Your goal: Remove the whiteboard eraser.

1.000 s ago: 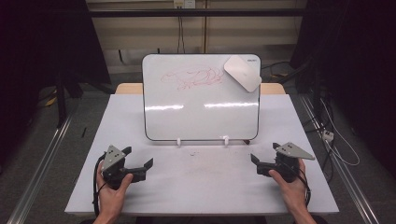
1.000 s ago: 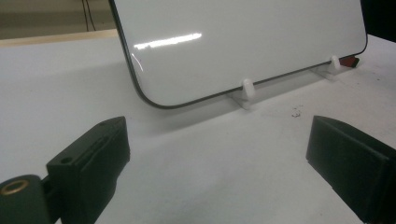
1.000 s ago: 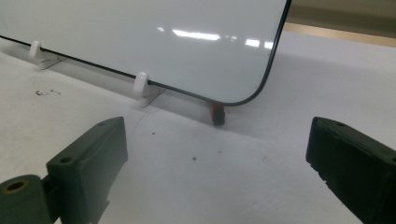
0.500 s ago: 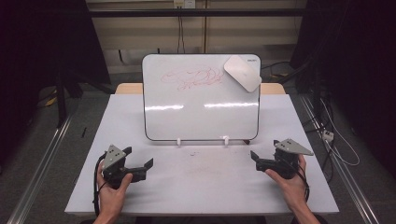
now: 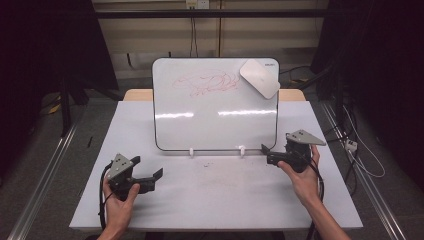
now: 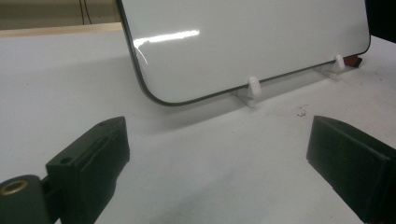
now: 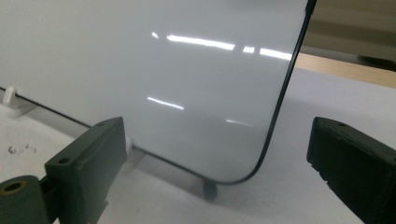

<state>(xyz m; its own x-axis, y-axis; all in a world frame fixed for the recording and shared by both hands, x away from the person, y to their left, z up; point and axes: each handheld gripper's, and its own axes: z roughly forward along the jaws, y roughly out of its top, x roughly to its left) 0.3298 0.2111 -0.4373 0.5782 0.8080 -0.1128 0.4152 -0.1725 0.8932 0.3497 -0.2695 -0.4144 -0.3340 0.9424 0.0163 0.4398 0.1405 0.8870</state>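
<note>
One upright white dry-erase board with a thin black rim and rounded corners [image 5: 215, 107] stands near the middle of the pale grey table [image 5: 220, 200], leaning back a little on two small white plastic feet [image 5: 192, 151]; a small dark mark, perhaps a brand label, sits at its top right corner, too small to read; a loose red marker scribble [image 5: 206, 82] crosses its upper part, forming no legible word; one pale grey, rounded rectangular eraser pad [image 5: 259, 78] clings tilted to the board's upper right corner.

There are two hand-held grippers; the left black gripper with a grey three-cornered plate [image 5: 157, 175] is held low over the table's near left part, well apart from the board, its jaws spread wide with nothing between them, as the left gripper view confirms [image 6: 217, 154]; that view shows the board's lower edge, both feet and a few dark crumbs on the table [image 6: 301, 112]; the board's top is cut off there.

The right black gripper with its own grey plate [image 5: 265, 150] sits just beside the board's lower right corner; its jaws too stand wide and empty [image 7: 217, 154]; the right gripper view shows that corner close ahead, with one foot partly hidden behind the left jaw; whether the gripper touches the board cannot be told.
</note>
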